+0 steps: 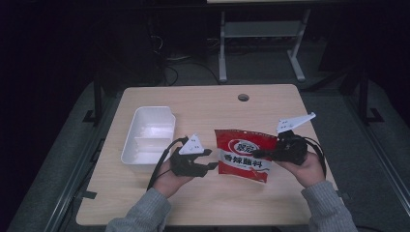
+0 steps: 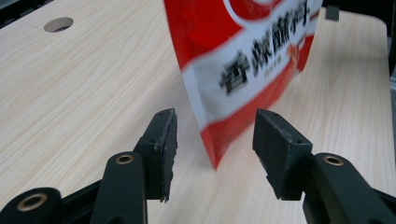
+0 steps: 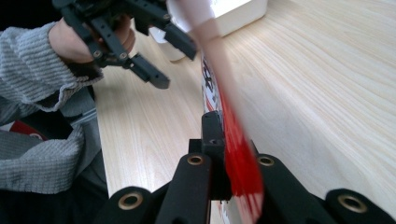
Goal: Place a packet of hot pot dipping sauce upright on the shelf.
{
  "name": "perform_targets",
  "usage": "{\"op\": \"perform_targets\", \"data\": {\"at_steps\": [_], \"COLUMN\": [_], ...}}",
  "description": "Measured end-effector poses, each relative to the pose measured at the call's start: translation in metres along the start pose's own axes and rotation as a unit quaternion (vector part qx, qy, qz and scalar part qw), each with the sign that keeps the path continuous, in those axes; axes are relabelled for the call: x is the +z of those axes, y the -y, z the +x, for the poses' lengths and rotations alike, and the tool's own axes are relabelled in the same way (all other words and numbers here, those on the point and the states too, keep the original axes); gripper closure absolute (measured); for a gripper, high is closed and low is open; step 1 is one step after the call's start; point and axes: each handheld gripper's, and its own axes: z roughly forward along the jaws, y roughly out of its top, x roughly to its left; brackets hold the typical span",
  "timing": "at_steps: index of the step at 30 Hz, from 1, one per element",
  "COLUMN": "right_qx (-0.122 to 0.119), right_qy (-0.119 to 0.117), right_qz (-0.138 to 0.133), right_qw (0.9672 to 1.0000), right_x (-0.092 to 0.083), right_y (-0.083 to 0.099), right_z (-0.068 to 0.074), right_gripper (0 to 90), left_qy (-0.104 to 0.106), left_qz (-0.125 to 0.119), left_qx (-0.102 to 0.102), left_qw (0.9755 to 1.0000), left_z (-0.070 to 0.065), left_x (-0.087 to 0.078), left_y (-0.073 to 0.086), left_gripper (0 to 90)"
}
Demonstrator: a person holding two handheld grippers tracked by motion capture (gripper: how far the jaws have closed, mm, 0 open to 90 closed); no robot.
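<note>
From above, the right gripper (image 1: 261,153) pinched the red seasoning pouch (image 1: 244,154) by its right edge, holding it over the table (image 1: 203,203), probably for a handover. The left gripper (image 1: 209,159) stood spread just beside the pouch's left edge. The white tray (image 1: 147,135) looked empty (two compartments).

In the left gripper view, the pouch (image 2: 243,70) hung between parted jaws, untouched.

In the right gripper view, the jaws clamped the pouch (image 3: 236,158) edge-on.
</note>
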Motion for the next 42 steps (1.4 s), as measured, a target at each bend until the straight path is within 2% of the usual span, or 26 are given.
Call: {"op": "perform_targets", "data": {"at_steps": [4,8,13,22,30,42], "right_qx": [0.031,0.046,0.057,0.04,0.021,0.019], "right_qy": [0.002,0.014,0.024,0.031,0.037,0.027], "right_qz": [-0.016,-0.022,-0.03,-0.047,-0.067,-0.097], "right_qw": [0.9994,0.9986,0.9976,0.9976,0.9968,0.9947], "right_x": [-0.003,-0.002,0.002,0.017,0.035,0.061], "right_y": [-0.001,-0.006,-0.012,-0.034,-0.051,-0.075], "right_z": [-0.002,-0.002,-0.001,0.014,0.029,0.042], "right_gripper": [89.5,89.6,89.5,89.6,89.6,89.6], "left_qy": [-0.001,0.002,0.003,0.0,-0.003,0.0], "left_qz": [0.006,0.015,0.018,0.033,0.035,0.039], "left_qx": [0.008,0.019,0.021,0.022,0.023,0.021], "left_qw": [0.9999,0.9997,0.9996,0.9992,0.9991,0.999], "left_z": [-0.006,-0.012,-0.014,-0.018,-0.019,-0.024], "left_x": [-0.007,-0.015,-0.023,-0.037,-0.047,-0.059], "left_y": [0.008,0.018,0.028,0.051,0.061,0.077], "left_gripper": [45.3,43.1,41.8,40.5,39.7,38.7]}}
